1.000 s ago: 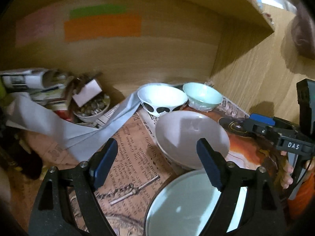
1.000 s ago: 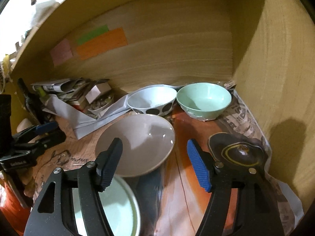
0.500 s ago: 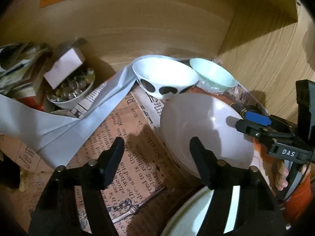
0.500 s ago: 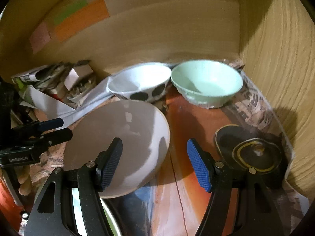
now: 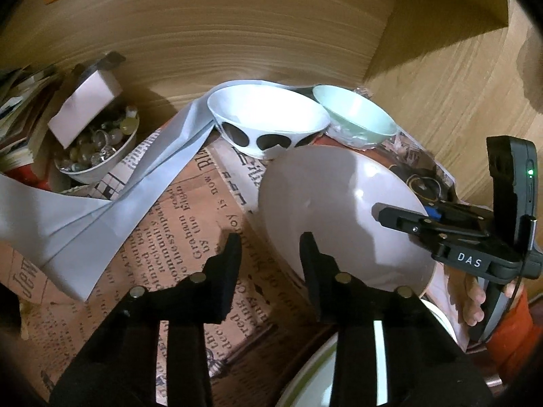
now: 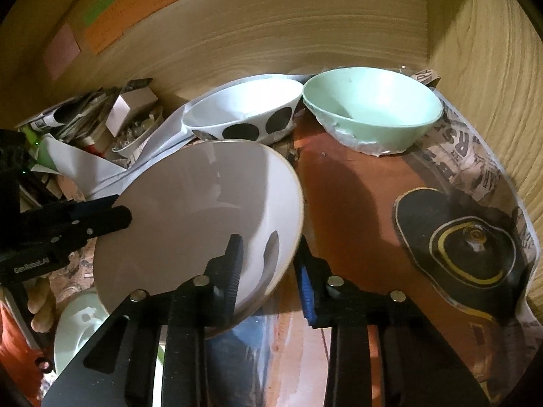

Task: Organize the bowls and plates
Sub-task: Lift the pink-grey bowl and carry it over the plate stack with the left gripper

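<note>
A wide grey bowl (image 5: 339, 210) (image 6: 203, 210) sits on newspaper inside a wooden shelf. My left gripper (image 5: 270, 247) straddles its left rim, one finger inside and one outside. Its jaws are closing, with a strip of newspaper still showing between the outer finger and the rim. My right gripper (image 6: 268, 254) straddles the opposite rim, its jaws closing with the blue outer pad (image 6: 305, 281) against the edge. Behind stand a white bowl with black spots (image 5: 268, 118) (image 6: 244, 112) and a mint green bowl (image 5: 356, 115) (image 6: 370, 108). A pale green plate (image 6: 78, 325) lies nearer, partly under the grey bowl.
A small bowl of trinkets (image 5: 98, 142) and stacked papers crowd the back left. A grey paper strip (image 5: 101, 210) lies across the newspaper liner (image 5: 176, 237). The wooden side wall (image 6: 492, 84) closes the right. A black and gold print (image 6: 465, 244) marks the liner there.
Both grippers have come down and forward onto the grey bowl, and their jaws have narrowed around its opposite rims. The other bowls have not moved.
</note>
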Tool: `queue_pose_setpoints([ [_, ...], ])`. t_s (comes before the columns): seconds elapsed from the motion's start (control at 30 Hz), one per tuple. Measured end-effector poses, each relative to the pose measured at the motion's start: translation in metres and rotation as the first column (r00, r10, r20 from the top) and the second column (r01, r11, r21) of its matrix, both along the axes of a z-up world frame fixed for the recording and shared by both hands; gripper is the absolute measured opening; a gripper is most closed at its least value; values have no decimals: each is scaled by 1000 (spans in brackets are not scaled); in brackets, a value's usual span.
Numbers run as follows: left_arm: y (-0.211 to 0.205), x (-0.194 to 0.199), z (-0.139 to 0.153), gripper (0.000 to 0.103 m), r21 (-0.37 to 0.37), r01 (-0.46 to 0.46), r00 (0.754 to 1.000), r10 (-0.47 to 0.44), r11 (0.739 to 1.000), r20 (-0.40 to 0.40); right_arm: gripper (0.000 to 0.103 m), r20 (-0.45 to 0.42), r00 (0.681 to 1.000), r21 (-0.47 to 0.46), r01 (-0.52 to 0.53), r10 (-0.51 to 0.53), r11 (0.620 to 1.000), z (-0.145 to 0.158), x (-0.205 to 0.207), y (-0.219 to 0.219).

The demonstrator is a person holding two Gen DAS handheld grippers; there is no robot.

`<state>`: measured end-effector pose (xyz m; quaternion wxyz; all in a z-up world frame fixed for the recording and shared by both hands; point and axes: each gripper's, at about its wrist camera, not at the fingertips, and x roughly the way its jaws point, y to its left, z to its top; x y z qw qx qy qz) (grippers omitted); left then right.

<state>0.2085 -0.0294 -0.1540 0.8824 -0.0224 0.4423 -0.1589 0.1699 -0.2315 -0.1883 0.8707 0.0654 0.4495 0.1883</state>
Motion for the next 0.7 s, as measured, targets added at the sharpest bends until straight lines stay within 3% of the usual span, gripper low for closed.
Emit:
queue_pose_setpoints([
  [0.1,-6,1,-3,27,-10,30,999,-31,999,-18,26,7,1000,3,0,0,1000,0,0,0],
  [0.37,-10,1,-4,26,24,23,1000,-23,999,-21,25,19,1000,-2,15,-15,1000,3,-1,2],
  [0.57,-17,-4,-1,26,103,19,1000,-21,995,20,25,22,999,24,24,-24,999,8,-1,-2],
  [0.7,-16,-9,8,26,85,19,999,-22,996,36,25,21,999,55,29,-31,998,14,-3,-7],
])
